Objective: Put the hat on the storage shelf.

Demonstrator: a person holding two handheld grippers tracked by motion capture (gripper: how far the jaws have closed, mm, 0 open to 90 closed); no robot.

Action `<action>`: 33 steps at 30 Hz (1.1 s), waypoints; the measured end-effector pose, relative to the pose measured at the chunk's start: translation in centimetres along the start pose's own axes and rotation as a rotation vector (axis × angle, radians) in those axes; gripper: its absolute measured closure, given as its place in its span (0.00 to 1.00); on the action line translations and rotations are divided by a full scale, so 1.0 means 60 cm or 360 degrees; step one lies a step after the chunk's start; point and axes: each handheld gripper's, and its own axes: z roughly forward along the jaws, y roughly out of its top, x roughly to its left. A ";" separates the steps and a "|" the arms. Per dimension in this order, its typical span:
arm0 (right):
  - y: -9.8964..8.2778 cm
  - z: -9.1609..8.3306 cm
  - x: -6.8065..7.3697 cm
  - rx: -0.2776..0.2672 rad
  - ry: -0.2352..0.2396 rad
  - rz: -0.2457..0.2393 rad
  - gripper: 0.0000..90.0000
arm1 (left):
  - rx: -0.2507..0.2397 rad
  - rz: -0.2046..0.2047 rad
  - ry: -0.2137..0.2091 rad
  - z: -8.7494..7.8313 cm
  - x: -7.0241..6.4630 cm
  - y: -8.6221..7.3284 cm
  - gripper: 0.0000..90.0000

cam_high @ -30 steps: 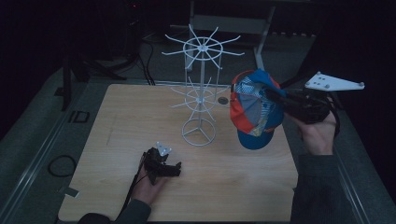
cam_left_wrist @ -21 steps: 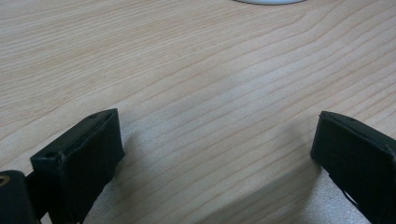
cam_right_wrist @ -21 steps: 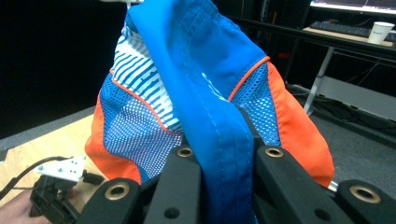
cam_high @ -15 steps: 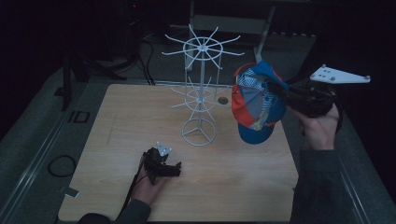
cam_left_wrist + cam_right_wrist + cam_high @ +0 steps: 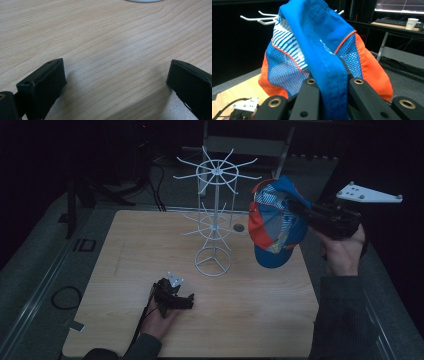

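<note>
Table (image 5: 260, 320): pale wood-grain top, rectangular w/ rounded corners. White wire rack (image 5: 214, 215) stands upright near centre; ring base, two tiers of thin radial hook arms, nothing hung on them. Cap (image 5: 274, 222): blue/orange fabric, mesh panels, striped section; held up in air right of rack, clamped in right gripper (image 5: 331, 82). Left gripper (image 5: 115, 75) rests on table, jaws wide apart, nothing between.

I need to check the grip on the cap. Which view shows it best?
The right gripper view: the cap sits close up, its blue fabric pinched between the jaws. The high view shows the cap smaller, beside the white rack.
</note>
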 end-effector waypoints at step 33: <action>-0.004 0.077 -0.009 0.0196 -0.0051 0.0041 0.60 | 0.0003 -0.0002 -0.0004 0.000 0.000 0.000 0.03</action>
